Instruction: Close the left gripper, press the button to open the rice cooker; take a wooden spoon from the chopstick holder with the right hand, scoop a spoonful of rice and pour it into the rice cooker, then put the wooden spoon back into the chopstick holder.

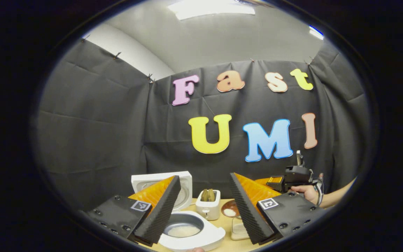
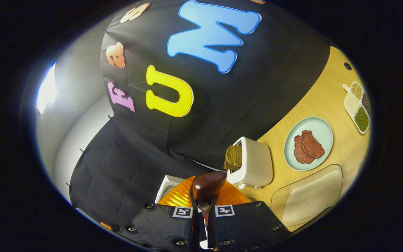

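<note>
Right gripper view: right tool [image 2: 202, 224] clamps the wooden spoon [image 2: 206, 187], seemingly emptied.
Left tool [image 1: 205, 210] gapes; level the spoon before re-holstering.

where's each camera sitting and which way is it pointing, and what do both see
Left gripper view: rides the left gripper, level above the table, facing the booth wall; its open fingers frame the open rice cooker and toaster; a hand holds the right gripper farther off.
Right gripper view: rides the right gripper, rolled sideways, facing the wall and table; its fingers clamp the wooden spoon; beyond lie the toaster and a plate of meat.
Shared: the toaster, the clear rice container, the wall.
</note>
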